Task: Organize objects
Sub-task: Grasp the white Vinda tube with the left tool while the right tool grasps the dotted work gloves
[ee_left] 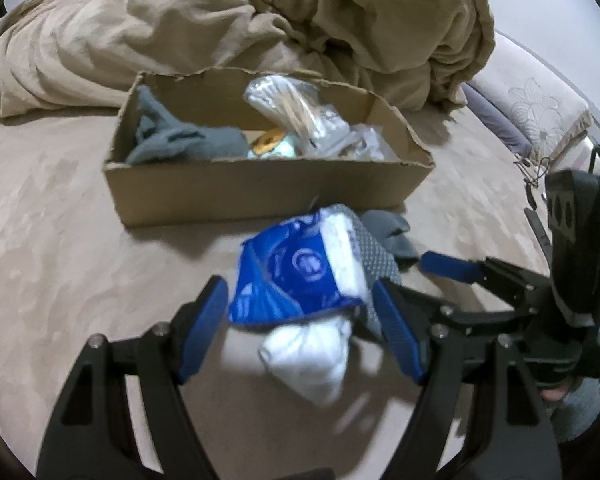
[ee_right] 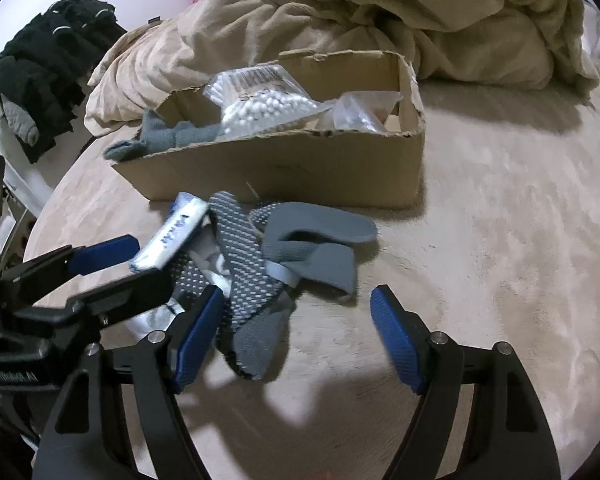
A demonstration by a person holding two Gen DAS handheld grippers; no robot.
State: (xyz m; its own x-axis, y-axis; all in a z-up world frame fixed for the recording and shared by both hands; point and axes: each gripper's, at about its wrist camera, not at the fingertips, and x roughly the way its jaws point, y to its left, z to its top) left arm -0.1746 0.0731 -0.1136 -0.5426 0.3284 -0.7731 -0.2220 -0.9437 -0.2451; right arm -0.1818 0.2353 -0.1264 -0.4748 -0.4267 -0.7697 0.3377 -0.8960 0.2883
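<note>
Between the left tongs (ee_left: 300, 320), gaping and gripping nothing, lies the blue tissue pack (ee_left: 296, 276); the equally empty right tongs (ee_right: 296, 336) straddle a grey sock (ee_right: 256, 312)

Light was dim and warm, indoor. Both fisheye views bent hard with black corners. Motion blur smeared the blue packet (ee_left: 300, 272); soft shadows fell toward 6 o'clock under the cardboard box (ee_right: 284, 172).

Lying on the bed: one cardboard box (ee_left: 260, 188), one blue tissue pack (ee_left: 300, 276), one grey sock (ee_right: 316, 236) beside it.
</note>
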